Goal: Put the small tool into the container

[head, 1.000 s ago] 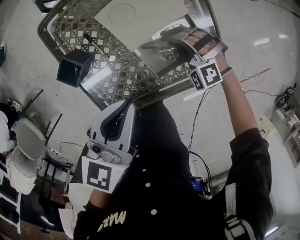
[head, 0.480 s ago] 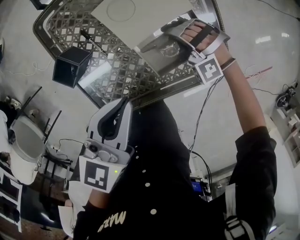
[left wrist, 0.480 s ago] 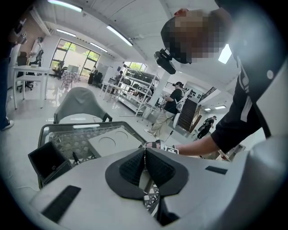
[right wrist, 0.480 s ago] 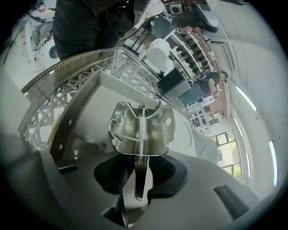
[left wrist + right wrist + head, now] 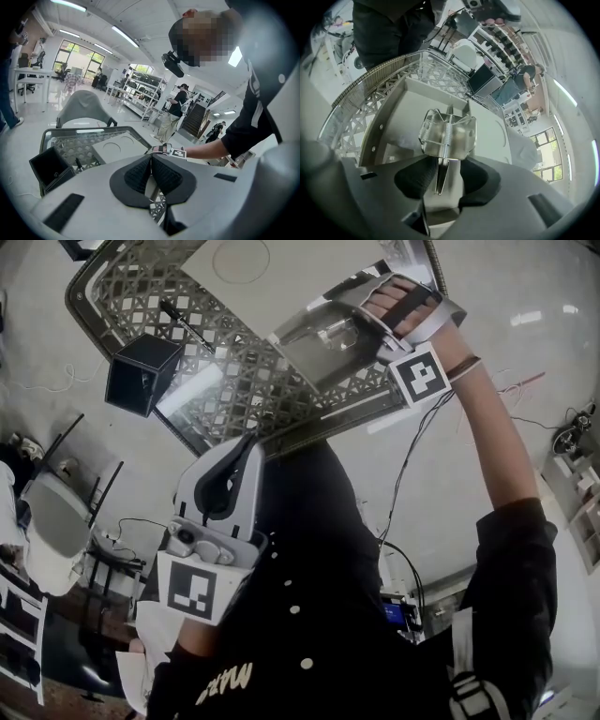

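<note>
Release looks to be the step in hand; my right tongs (image 5: 445,174) have just been spreading, and the small tool (image 5: 449,133) stands between the pads (image 5: 416,182), its thin tail close to one of them, its sprung head over the floor of the grey container (image 5: 405,112) on the bench (image 5: 361,105); I would back out straight along that tail, no rolling, so neither pad snags it and flicks it out; my left tongs (image 5: 151,176) are pressed together, empty.

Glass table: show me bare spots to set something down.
Free: lattice glass between the black box and grey tray, save a thin dark stick; also the tray's far end by its round recess. Crowded: the tray's near end, under the right tool and metal clip.
</note>
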